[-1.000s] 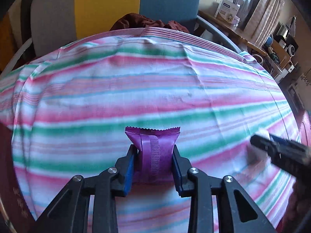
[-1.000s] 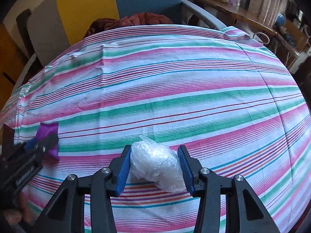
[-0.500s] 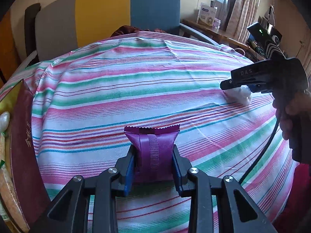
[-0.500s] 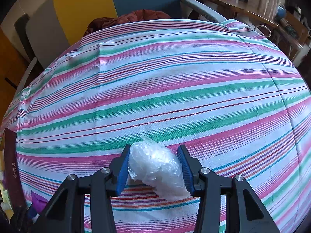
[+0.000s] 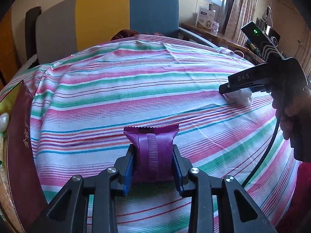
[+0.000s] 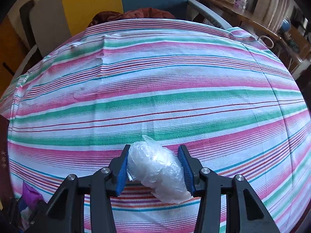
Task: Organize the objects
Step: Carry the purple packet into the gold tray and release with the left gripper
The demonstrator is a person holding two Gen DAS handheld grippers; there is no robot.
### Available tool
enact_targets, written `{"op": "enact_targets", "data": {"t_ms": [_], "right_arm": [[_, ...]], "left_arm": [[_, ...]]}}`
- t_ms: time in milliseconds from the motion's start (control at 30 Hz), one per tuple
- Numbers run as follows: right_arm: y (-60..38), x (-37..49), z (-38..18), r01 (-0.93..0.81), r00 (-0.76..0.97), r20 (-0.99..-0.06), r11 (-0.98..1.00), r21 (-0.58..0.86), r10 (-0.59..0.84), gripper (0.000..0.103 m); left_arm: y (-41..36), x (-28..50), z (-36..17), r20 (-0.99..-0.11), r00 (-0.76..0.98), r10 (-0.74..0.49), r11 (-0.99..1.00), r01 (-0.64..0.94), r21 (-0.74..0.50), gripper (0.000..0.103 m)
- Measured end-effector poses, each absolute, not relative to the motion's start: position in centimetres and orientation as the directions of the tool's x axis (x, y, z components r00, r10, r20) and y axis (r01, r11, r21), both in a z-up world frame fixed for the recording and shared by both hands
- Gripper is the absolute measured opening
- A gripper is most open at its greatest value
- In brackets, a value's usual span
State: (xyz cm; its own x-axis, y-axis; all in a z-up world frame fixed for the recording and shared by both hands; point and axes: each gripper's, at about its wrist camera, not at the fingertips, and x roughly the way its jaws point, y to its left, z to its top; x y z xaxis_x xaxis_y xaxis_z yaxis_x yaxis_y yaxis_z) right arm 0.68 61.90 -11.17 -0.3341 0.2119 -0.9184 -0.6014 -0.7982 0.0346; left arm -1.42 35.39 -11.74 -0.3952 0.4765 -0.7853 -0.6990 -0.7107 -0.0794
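My left gripper (image 5: 153,160) is shut on a purple snack packet (image 5: 152,151) with a serrated top edge, held just above the striped tablecloth (image 5: 136,89). My right gripper (image 6: 154,166) is shut on a crumpled clear plastic bag (image 6: 157,170), low over the cloth. In the left wrist view the right gripper (image 5: 231,91) is at the right with the bag (image 5: 242,97) touching the cloth. In the right wrist view the purple packet (image 6: 30,194) shows at the lower left corner.
A dark red box (image 5: 21,145) with gold lettering lies along the table's left edge. A grey, yellow and blue chair (image 5: 108,17) stands behind the table with a maroon cloth (image 5: 126,34) on its seat. A wooden shelf with boxes (image 5: 206,19) is at the back right.
The left gripper has drawn back and to the left with the packet, bringing the red box into view. The right gripper has moved forward and right with the bag, lowering toward the cloth.
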Motion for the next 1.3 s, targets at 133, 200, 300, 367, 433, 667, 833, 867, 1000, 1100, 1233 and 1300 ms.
{"op": "enact_targets", "data": {"t_ms": [133, 200, 300, 367, 433, 667, 833, 867, 1000, 1100, 1233, 1300], "right_arm": [[61.8, 0.7, -11.1, -0.594, -0.333, -0.917, -0.804, 0.025, 0.218, 0.049], [61.7, 0.6, -11.1, -0.593, -0.333, -0.917, -0.805, 0.023, 0.219, 0.049], [61.7, 0.6, -11.1, -0.591, -0.333, -0.916, -0.807, 0.020, 0.221, 0.049], [61.8, 0.7, -11.1, -0.590, -0.332, -0.917, -0.807, 0.018, 0.222, 0.049], [62.0, 0.9, -11.1, -0.591, -0.334, -0.917, -0.807, 0.023, 0.218, 0.050], [61.5, 0.5, -11.2, -0.588, -0.335, -0.913, -0.809, 0.011, 0.231, 0.049], [61.3, 0.7, -11.1, -0.576, -0.343, -0.906, -0.818, -0.008, 0.250, 0.048], [61.2, 0.1, -11.5, -0.573, -0.345, -0.904, -0.820, -0.010, 0.253, 0.048], [60.8, 0.5, -11.3, -0.565, -0.352, -0.899, -0.825, -0.019, 0.262, 0.048], [60.7, 1.0, -11.1, -0.565, -0.355, -0.896, -0.825, -0.024, 0.269, 0.048], [60.3, 1.4, -10.9, -0.562, -0.352, -0.892, -0.826, -0.039, 0.282, 0.048], [60.0, 1.2, -11.0, -0.561, -0.348, -0.891, -0.826, -0.050, 0.290, 0.048]], "left_arm": [[35.4, -1.4, -11.8, -0.784, -0.394, 0.480, -0.713, -0.696, -0.086, 0.034], [35.3, -1.5, -11.8, -0.783, -0.393, 0.482, -0.713, -0.695, -0.091, 0.034], [35.3, -1.5, -11.8, -0.783, -0.392, 0.484, -0.713, -0.695, -0.093, 0.034], [35.3, -1.5, -11.8, -0.782, -0.390, 0.485, -0.713, -0.695, -0.095, 0.034], [35.3, -1.5, -11.8, -0.782, -0.390, 0.487, -0.713, -0.695, -0.097, 0.034], [35.3, -1.4, -11.8, -0.783, -0.392, 0.484, -0.713, -0.695, -0.092, 0.034], [35.2, -1.1, -10.9, -0.791, -0.388, 0.472, -0.717, -0.691, -0.090, 0.033], [34.9, -1.0, -10.4, -0.787, -0.387, 0.481, -0.718, -0.689, -0.100, 0.033], [33.0, -0.2, -5.9, -0.722, -0.422, 0.549, -0.697, -0.708, -0.116, 0.033], [29.4, -1.5, -2.9, -0.697, -0.427, 0.576, -0.722, -0.665, -0.189, 0.033], [22.5, -5.2, -1.2, -0.696, -0.452, 0.558, -0.795, -0.532, -0.292, 0.033], [19.4, -7.2, -1.5, -0.714, -0.458, 0.530, -0.828, -0.462, -0.318, 0.033]]}}
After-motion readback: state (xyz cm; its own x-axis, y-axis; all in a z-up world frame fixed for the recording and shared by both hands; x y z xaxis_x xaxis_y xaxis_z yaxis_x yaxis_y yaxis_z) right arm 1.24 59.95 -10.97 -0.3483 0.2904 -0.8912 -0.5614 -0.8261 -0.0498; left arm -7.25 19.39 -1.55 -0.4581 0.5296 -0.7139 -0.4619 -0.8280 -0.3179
